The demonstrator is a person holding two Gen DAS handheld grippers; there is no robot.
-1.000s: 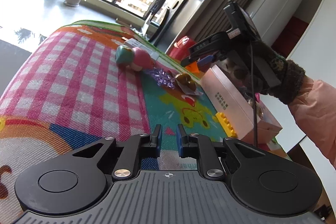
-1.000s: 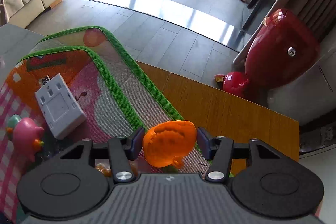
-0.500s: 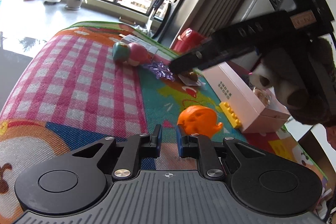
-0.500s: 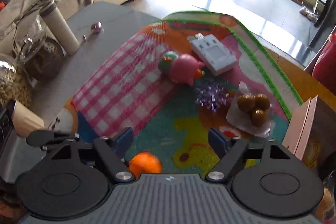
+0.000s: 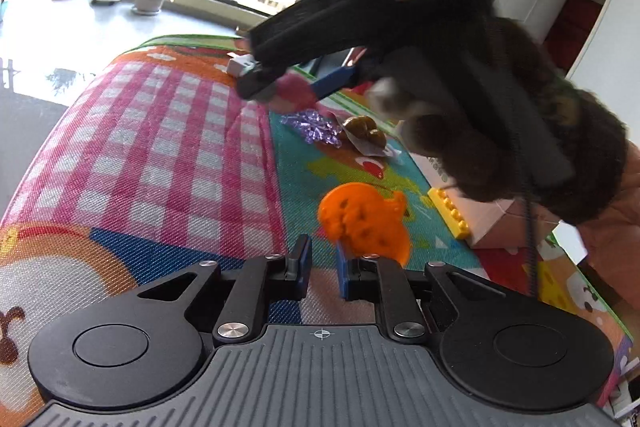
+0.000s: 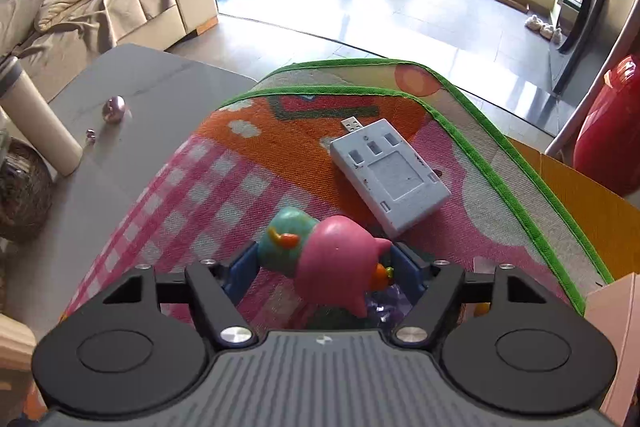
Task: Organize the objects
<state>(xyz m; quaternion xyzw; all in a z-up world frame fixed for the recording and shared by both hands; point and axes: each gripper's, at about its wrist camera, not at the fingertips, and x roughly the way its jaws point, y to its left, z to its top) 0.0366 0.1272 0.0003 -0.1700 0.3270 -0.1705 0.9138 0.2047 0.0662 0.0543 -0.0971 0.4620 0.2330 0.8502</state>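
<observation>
A pink and teal toy point(image 6: 328, 251) lies on the colourful play mat point(image 6: 248, 163), between the two fingers of my right gripper point(image 6: 324, 267), which is open around it; touching cannot be told. In the left wrist view the right gripper point(image 5: 296, 87) reaches over the same pink toy point(image 5: 294, 93). An orange fish-shaped toy point(image 5: 362, 221) lies on the mat just ahead and right of my left gripper point(image 5: 320, 263), whose fingers stand a narrow gap apart with nothing between them.
A grey USB hub point(image 6: 390, 175) lies beyond the pink toy. A purple bow point(image 5: 314, 125), a packet of brown balls point(image 5: 366, 135), a yellow brick point(image 5: 450, 211) and a pink box point(image 5: 496, 219) lie to the right. A grey table point(image 6: 132, 131) adjoins on the left.
My right gripper let go of the orange fish toy, which now lies on the mat, swung to the far side and came down open around the pink toy. The left gripper has barely moved.
</observation>
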